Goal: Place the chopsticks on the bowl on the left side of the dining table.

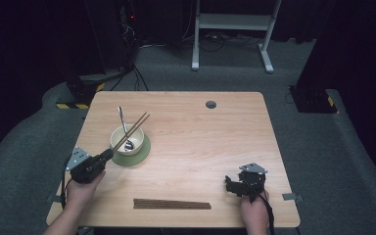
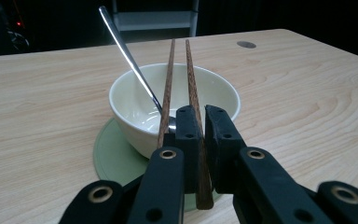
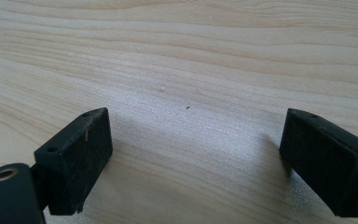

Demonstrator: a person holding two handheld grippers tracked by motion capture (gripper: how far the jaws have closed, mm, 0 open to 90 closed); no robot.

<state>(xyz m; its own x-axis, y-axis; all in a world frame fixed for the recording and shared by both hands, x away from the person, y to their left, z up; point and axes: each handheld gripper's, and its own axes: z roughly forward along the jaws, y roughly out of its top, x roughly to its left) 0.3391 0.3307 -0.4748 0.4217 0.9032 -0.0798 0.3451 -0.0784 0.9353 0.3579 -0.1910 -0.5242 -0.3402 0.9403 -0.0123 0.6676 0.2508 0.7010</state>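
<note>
Here, left hand-held gripper clamped on a pair of wooden chopsticks slanting over the cream bowl, beside the spoon inside. Right hand-held gripper spread apart over bare tabletop.

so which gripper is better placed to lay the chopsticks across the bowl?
Left. The left gripper is shut on the chopsticks, which already reach over the bowl beside the spoon. The right gripper is open over bare table, apart from the bowl.
</note>
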